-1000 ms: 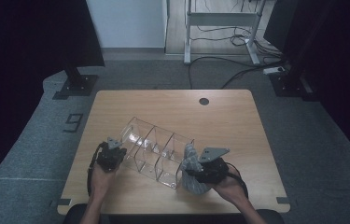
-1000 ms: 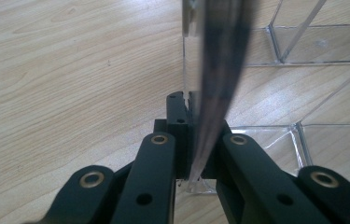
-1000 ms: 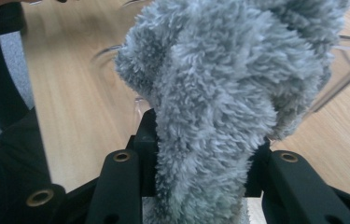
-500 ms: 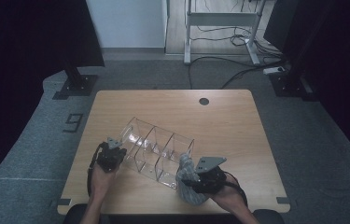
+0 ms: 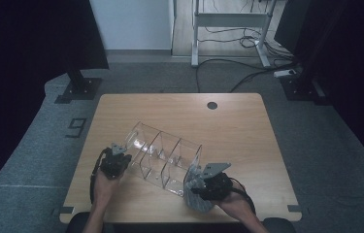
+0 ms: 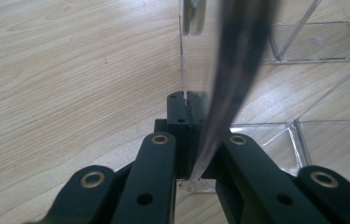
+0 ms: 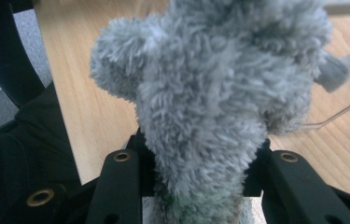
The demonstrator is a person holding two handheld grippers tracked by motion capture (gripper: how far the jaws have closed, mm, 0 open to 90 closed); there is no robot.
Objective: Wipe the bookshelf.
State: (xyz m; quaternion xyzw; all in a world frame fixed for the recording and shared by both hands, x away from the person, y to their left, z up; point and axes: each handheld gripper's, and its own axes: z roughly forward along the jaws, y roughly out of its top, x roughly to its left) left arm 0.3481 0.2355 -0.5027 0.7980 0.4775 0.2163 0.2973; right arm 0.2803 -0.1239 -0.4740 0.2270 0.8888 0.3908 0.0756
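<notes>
Wiping looks like the work in hand: the clear plastic organizer (image 5: pixel 162 158) lies on the table (image 5: pixel 247 131) between the two grippers, and the grey fluffy cloth (image 7: pixel 210 93) sits clamped in the right gripper (image 5: pixel 204 187), bunched up between its jaws. Compared with a second ago, that gripper and its cloth have drawn slightly back toward the person, so the cloth now hangs at the near right corner of the organizer, touching or just off its end wall; the high view does not settle which. On the far side, the left gripper (image 6: pixel 191 140) has not shifted and stays pinched tight on the organizer's thin end wall, steadying it. My reading is that one stroke on that corner has finished and another pass, or a different panel, comes next.
</notes>
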